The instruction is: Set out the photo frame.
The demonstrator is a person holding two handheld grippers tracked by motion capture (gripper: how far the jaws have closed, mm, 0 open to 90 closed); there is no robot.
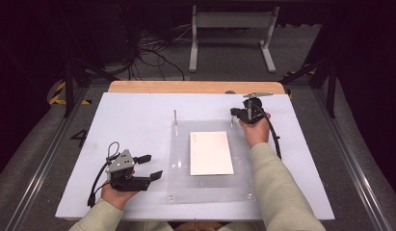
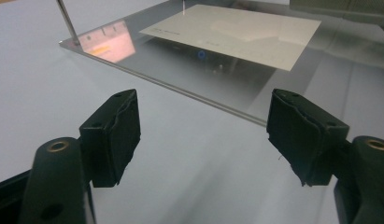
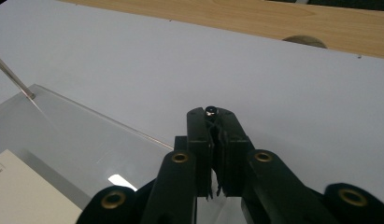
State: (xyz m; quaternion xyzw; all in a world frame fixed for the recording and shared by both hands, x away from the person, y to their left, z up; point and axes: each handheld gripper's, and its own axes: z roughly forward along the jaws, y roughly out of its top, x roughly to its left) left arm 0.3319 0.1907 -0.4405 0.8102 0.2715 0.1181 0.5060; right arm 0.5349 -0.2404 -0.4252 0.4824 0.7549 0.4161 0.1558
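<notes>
Nearest the person, the left gripper rests low over the white table surface at the near left, held in the left hand, its two black jaws spread wide with nothing between them. The left gripper view confirms this: the left gripper shows bare white surface in the gap between its rubber pads, and the near edge of the clear rectangular acrylic plate lies just beyond, apart from the jaws. That view also records reflections on the plate, which the high view does not resolve. At mid-table the clear rectangular acrylic plate lies flat, with a white rectangular paper sheet lying on its centre; the sheet is well apart from the left gripper. Two thin upright metal pins stand at the plate's far corners: the far-left pin stands free, and the far-right pin stands at the jaws of the right gripper, held in the right hand. The right gripper view shows what the high view cannot: the right gripper has its jaws pressed together on the far-right pin, whose small dark round top protrudes just above the pad tips. Farthest, a wooden table edge borders the white surface.
</notes>
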